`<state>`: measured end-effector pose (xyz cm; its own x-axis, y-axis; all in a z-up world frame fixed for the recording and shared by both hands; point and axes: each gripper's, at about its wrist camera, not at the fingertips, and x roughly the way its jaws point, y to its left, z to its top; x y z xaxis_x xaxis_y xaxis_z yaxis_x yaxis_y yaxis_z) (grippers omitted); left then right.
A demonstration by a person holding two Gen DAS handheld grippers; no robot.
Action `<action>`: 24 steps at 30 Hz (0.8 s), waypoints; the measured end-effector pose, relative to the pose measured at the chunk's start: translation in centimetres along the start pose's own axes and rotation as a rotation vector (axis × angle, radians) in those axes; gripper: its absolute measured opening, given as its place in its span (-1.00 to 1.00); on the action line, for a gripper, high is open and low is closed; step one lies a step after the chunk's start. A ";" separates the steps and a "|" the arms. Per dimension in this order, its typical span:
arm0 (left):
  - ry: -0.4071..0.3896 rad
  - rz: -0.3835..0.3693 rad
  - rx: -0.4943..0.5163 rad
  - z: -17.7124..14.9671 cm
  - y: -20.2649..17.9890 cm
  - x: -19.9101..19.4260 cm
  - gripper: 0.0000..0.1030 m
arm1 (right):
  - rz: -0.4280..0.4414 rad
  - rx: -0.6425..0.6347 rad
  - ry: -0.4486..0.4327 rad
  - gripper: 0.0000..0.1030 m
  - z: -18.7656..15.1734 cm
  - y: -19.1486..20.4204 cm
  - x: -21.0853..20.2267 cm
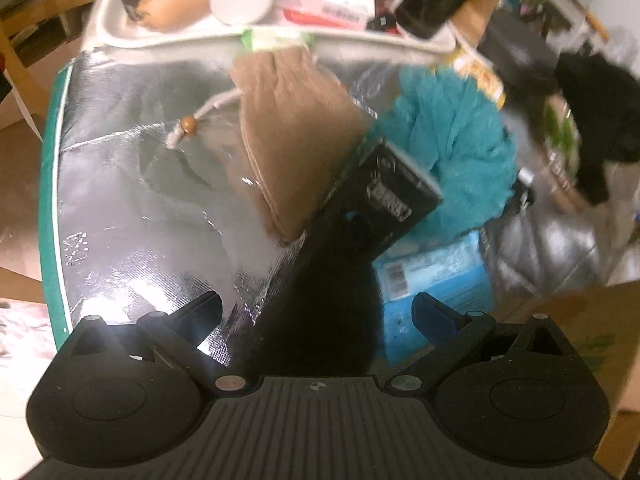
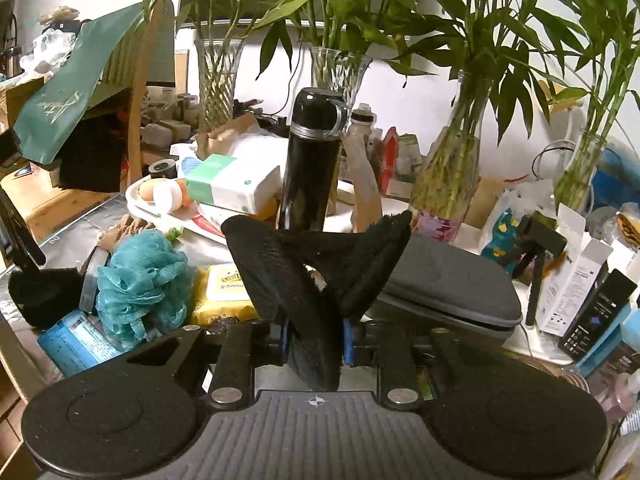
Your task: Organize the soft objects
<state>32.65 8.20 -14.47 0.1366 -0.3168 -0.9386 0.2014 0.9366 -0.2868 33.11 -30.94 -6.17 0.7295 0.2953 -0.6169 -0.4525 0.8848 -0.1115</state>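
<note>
My right gripper (image 2: 316, 336) is clamping a black cloth (image 2: 320, 276), its blue pads pressing on the folds from both sides, and the cloth is fanning out above the jaws in two limp flaps. Past it a black flask (image 2: 310, 160) is standing upright in front of the glass vases of bamboo (image 2: 452, 168), and a grey zip case (image 2: 448, 284) is lying just right of the cloth.

My left gripper (image 1: 318, 316) is pointing down at a silver foil mat (image 1: 132, 216), and its jaws are standing wide. A black cloth with a label (image 1: 340, 264) is lying in the gap between the fingers, and neither pad is pressing on it, as far as I can tell through the blur. Beyond it a tan drawstring pouch (image 1: 296, 136) is resting on the mat, with a teal mesh sponge (image 1: 452, 136) just to its right. A blue packet (image 1: 436, 272) is lying near the right finger. A white tray (image 1: 120, 28) of boxes is sitting at the far edge.
</note>
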 end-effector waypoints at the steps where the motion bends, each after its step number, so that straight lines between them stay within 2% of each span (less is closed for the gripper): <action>1: 0.017 0.009 0.011 0.1 -0.3 0.4 1.00 | -0.001 -0.002 0.002 -0.48 0.0 0.0 0.1; 6: 0.076 0.111 0.063 0.1 -1.5 2.1 1.00 | 0.001 -0.006 0.000 -0.48 0.0 0.1 -0.1; 7: 0.081 0.141 0.076 0.0 -1.7 2.3 0.95 | 0.002 -0.006 0.000 -0.48 0.0 0.1 -0.1; 8: 0.085 0.163 0.089 -0.2 -1.9 2.6 0.81 | 0.001 -0.006 -0.001 -0.48 0.0 0.1 -0.2; 9: 0.090 0.169 0.094 -0.3 -1.9 2.8 0.43 | 0.001 -0.005 -0.001 -0.48 0.0 0.1 -0.2; 10: 0.096 0.171 0.088 -0.4 -1.8 2.9 0.39 | 0.000 -0.005 -0.001 -0.48 0.0 0.1 -0.2; 16: 0.036 0.194 0.085 -0.9 -1.8 1.8 0.33 | 0.010 -0.001 -0.010 -0.48 0.1 0.3 -0.7; 24: -0.131 0.268 0.075 -0.6 -2.6 -2.5 0.31 | 0.035 0.018 -0.039 -0.49 0.5 1.2 -2.1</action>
<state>31.19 6.68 -11.56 0.3171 -0.0814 -0.9449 0.2113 0.9773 -0.0132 31.33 -30.32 -4.60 0.7330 0.3399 -0.5892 -0.4693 0.8798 -0.0763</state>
